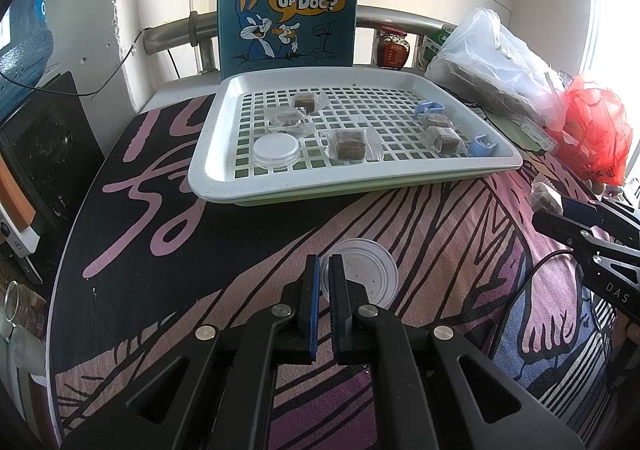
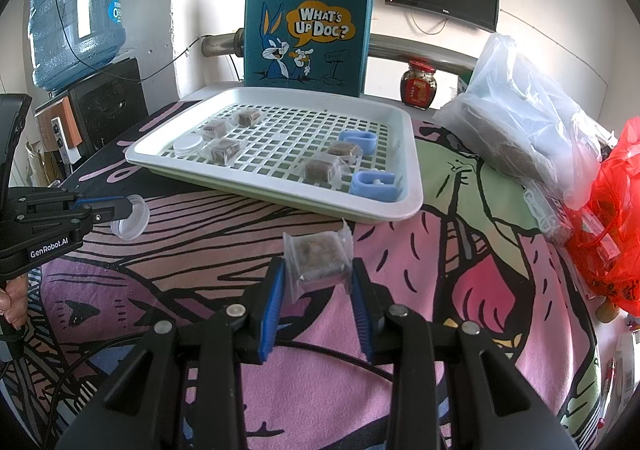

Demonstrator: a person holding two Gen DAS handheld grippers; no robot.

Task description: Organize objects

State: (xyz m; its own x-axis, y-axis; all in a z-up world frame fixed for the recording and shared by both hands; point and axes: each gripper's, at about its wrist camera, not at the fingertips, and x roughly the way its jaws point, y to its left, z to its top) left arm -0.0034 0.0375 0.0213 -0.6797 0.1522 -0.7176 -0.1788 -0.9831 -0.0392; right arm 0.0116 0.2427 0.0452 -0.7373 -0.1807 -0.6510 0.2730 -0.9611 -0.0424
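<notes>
Two claws are loaded and hovering over the patterned worktop (image 2: 460,250). Far side, the white slotted tray (image 1: 400,84) carries five wrapped brown cubes, a lidded round container and two blue clips. Near left, the left claw (image 1: 325,262) is clamped on the rim of a small clear container (image 1: 368,274), held tilted. Near right, the right claw (image 2: 318,282) pinches a wrapped brown cube (image 2: 318,256). Looks like the filling step: next, bring the cube over that open container, line it up, and let it drop in.
</notes>
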